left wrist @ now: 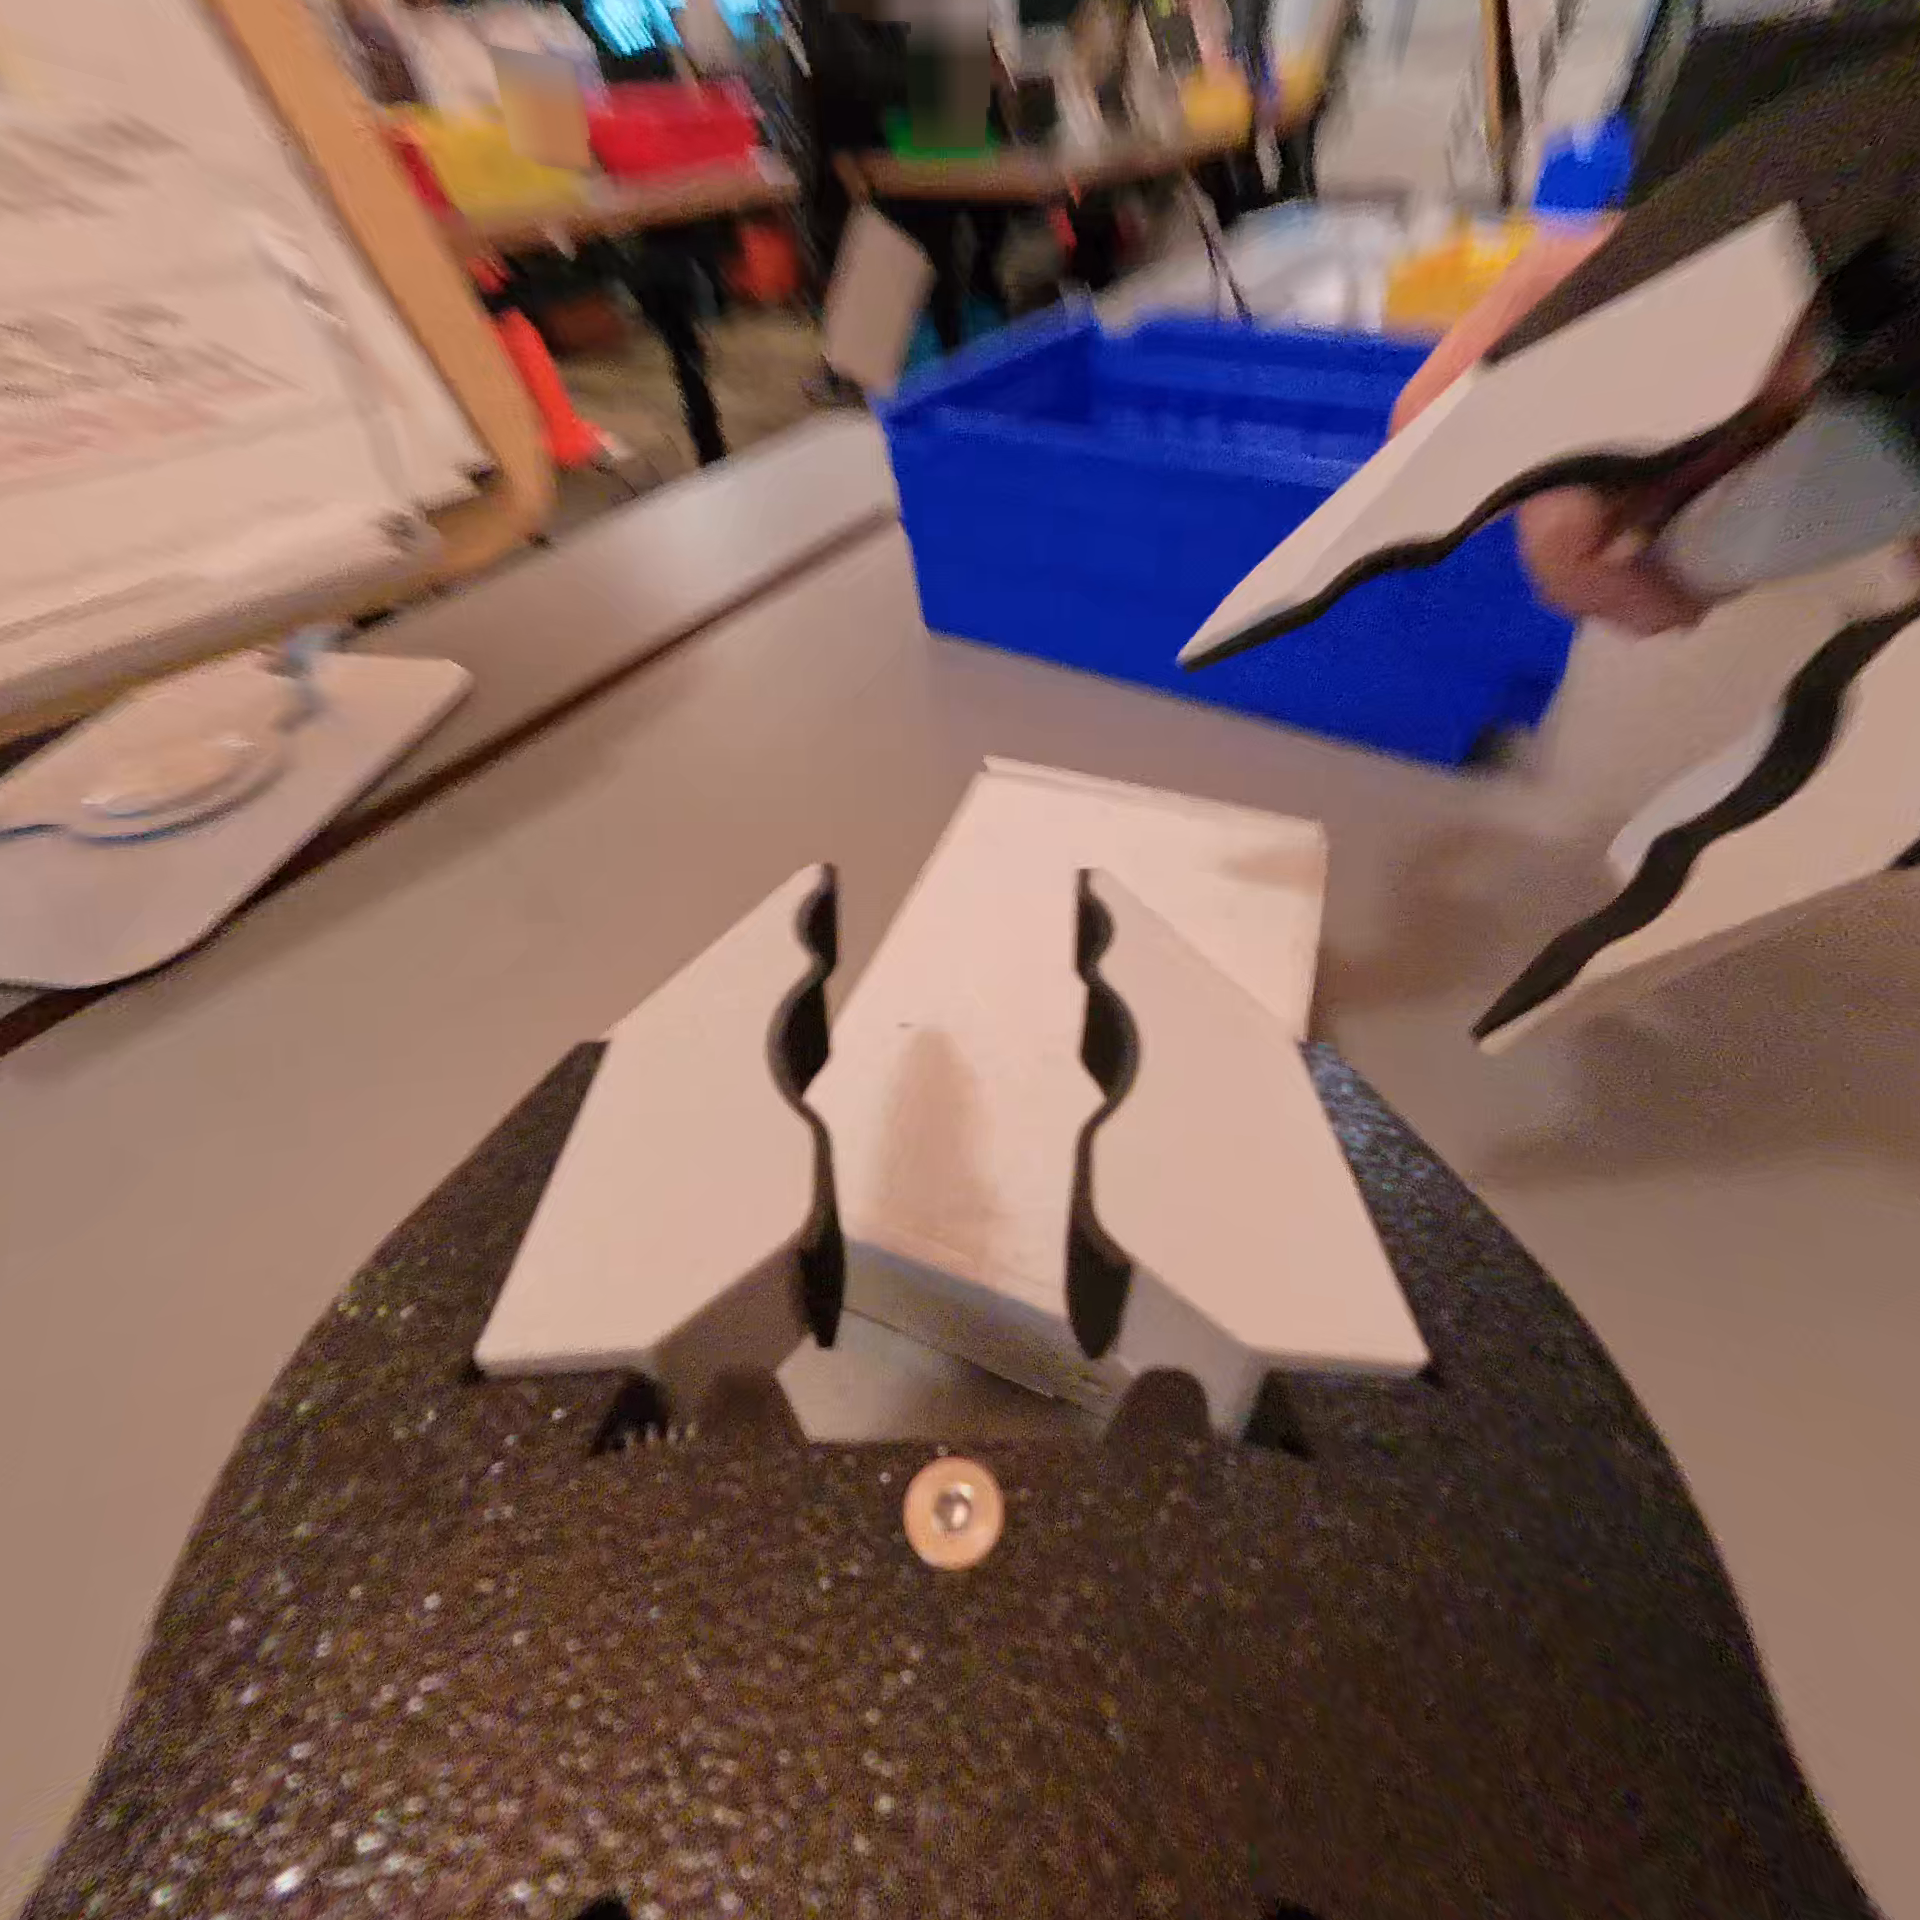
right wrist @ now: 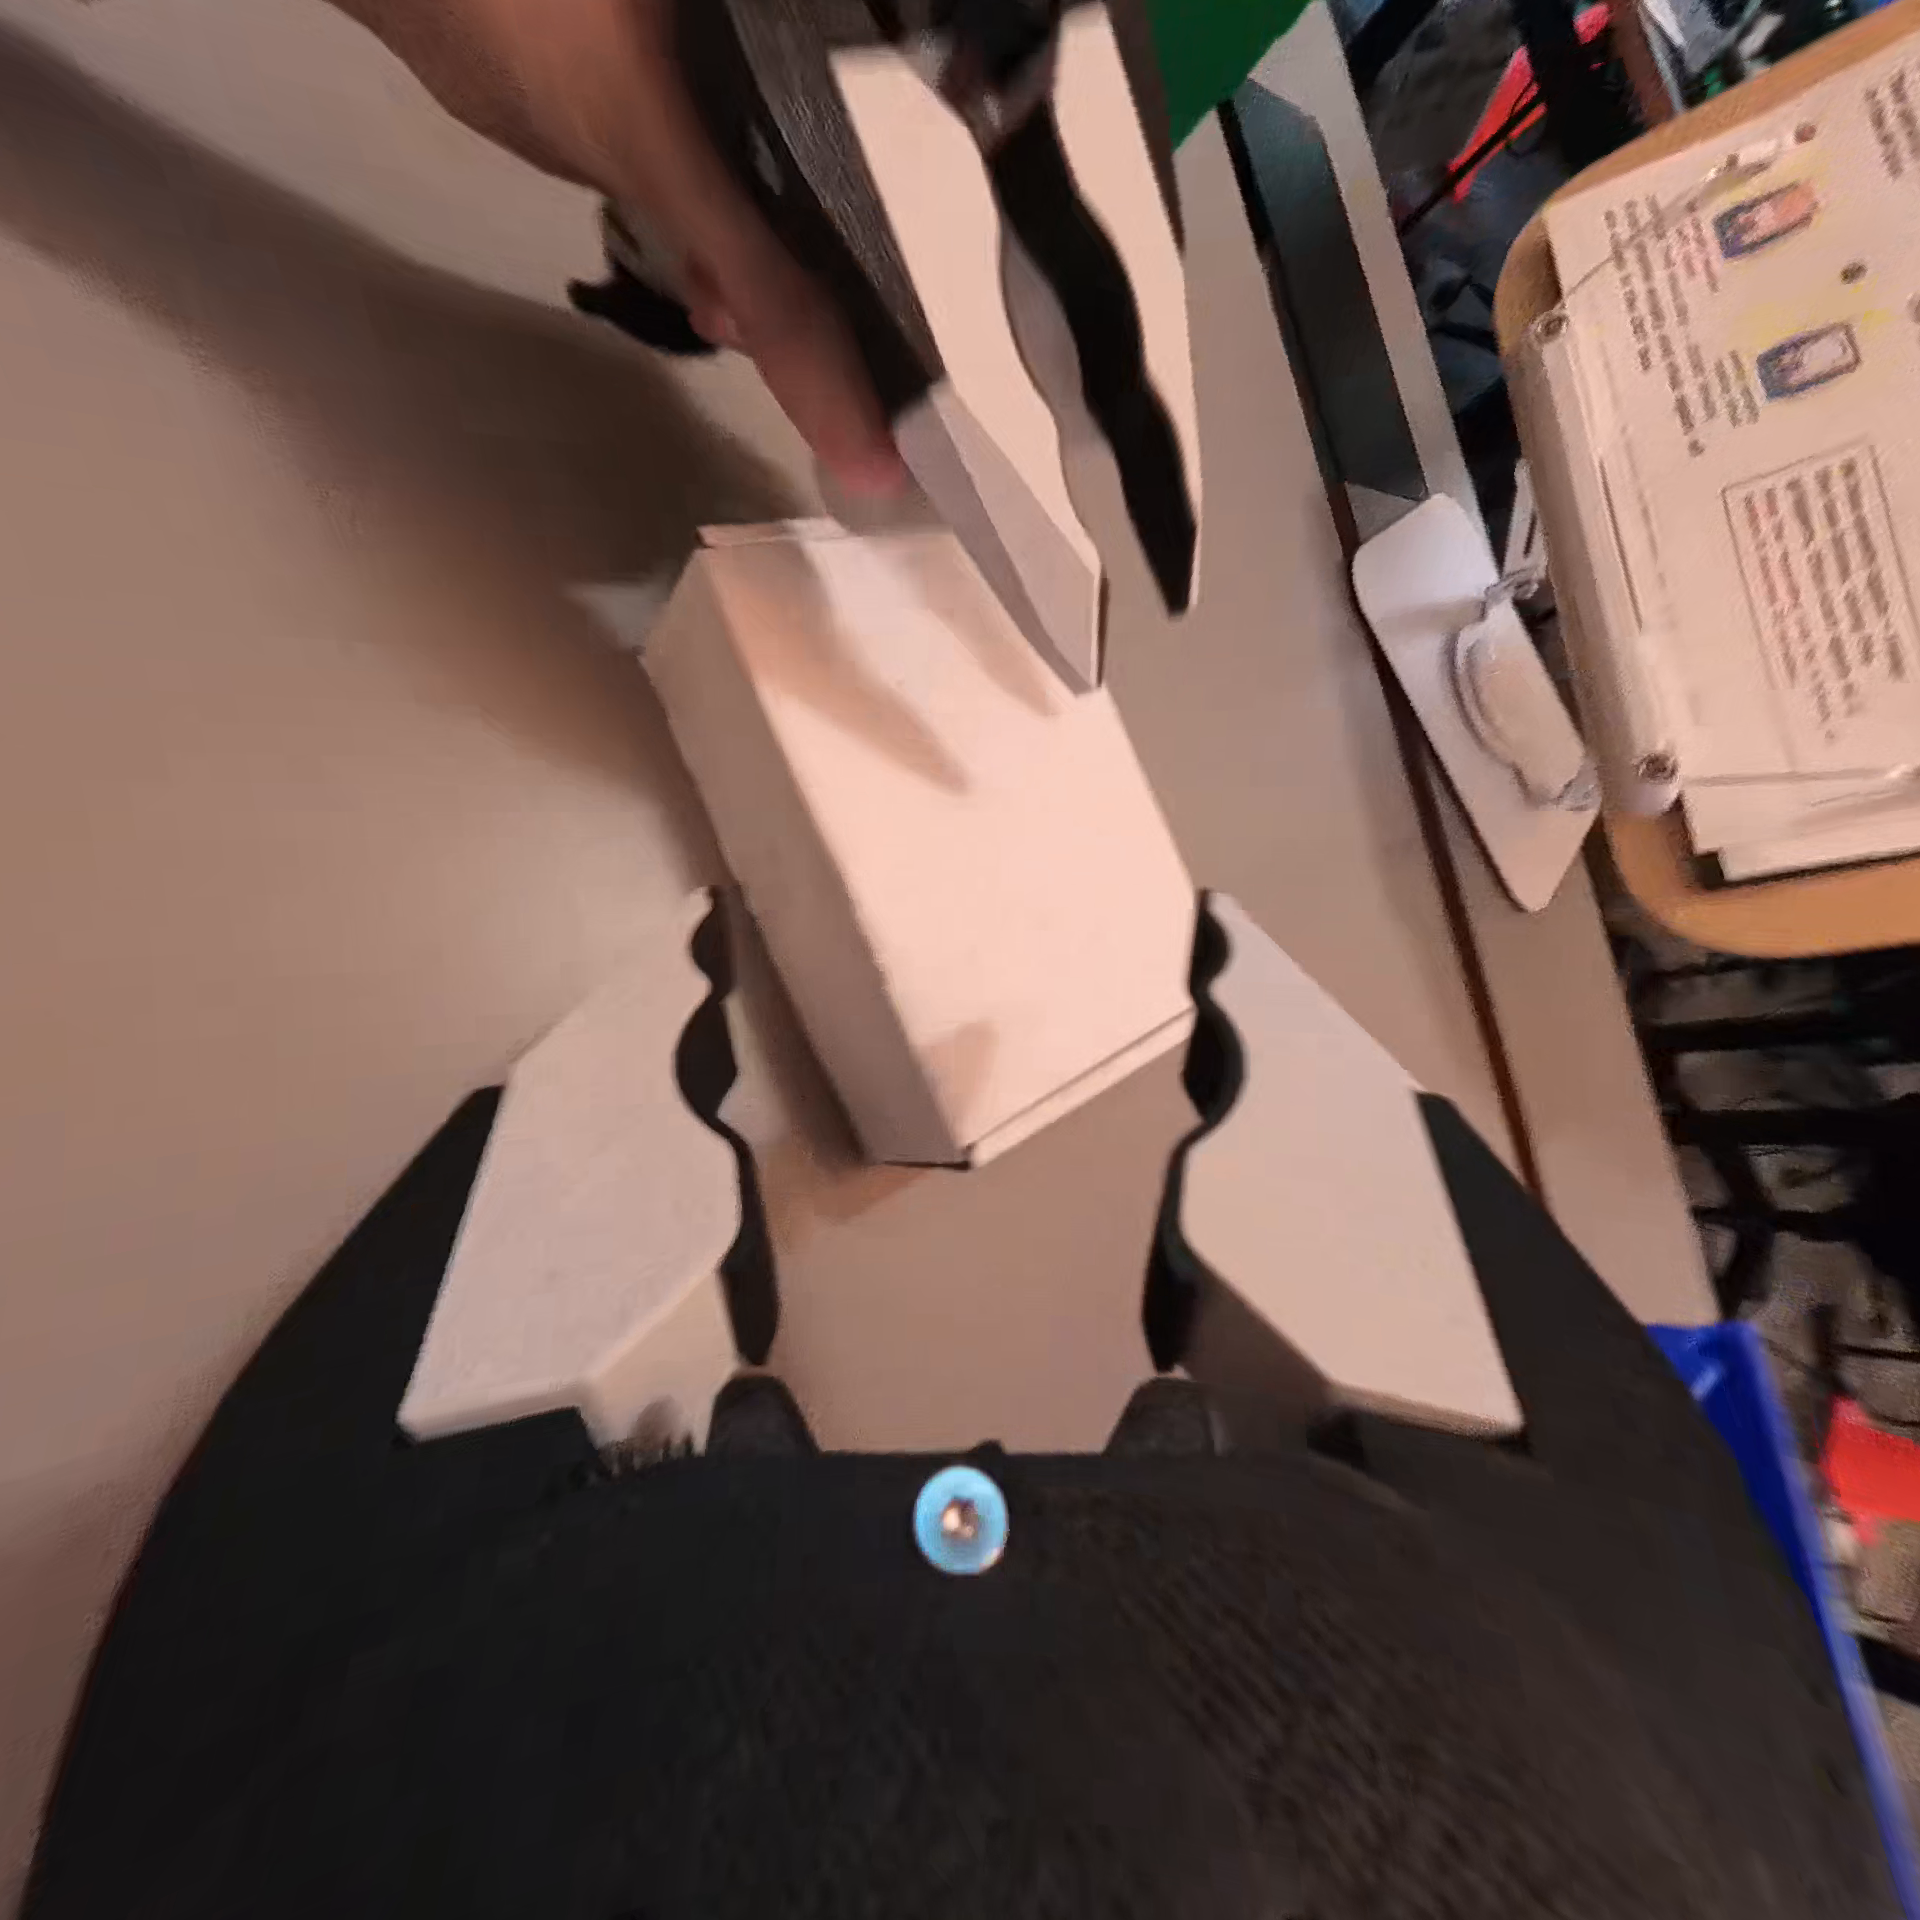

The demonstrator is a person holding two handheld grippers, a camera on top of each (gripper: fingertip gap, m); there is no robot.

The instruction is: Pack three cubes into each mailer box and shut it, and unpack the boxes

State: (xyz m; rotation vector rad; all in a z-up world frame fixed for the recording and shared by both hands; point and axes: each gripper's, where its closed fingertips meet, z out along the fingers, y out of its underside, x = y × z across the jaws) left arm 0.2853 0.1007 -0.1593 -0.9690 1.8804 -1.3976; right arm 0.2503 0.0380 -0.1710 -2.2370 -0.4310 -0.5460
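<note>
Nearest the left wrist camera, my left gripper (left wrist: 956,883) hovers with its two pale fingers (left wrist: 665,1174) spread apart; the white mailer box (left wrist: 1049,997) shows in the gap between them, lying shut on the grey desk (left wrist: 520,1091), and neither finger touches it. From this view my right gripper (left wrist: 1340,842) enters from the right, held by a hand (left wrist: 1590,561); its fingers stand wide apart, released, grasping nothing, just beside the box's right edge. Behind the box a blue bin (left wrist: 1143,520) rests on the desk, its contents not visible from here. At the far left a flat white plate (left wrist: 197,800) with a round fitting lies at the desk edge, below a tilted board of printed sheets (left wrist: 177,343).

In the right wrist view, my right gripper (right wrist: 956,914) hovers over the mailer box (right wrist: 935,831), its fingers (right wrist: 582,1226) flanking the near end of the box without contact. At the far end, the left gripper (right wrist: 1132,644) points down at the box, one fingertip at or just above the lid; motion blur prevents telling whether it touches. A hand (right wrist: 727,208) holds that gripper. To the right, the white plate (right wrist: 1475,707) lies beside the printed sheets (right wrist: 1745,499), and a corner of the blue bin (right wrist: 1756,1455) shows at the lower right. No cubes are visible in either view.
</note>
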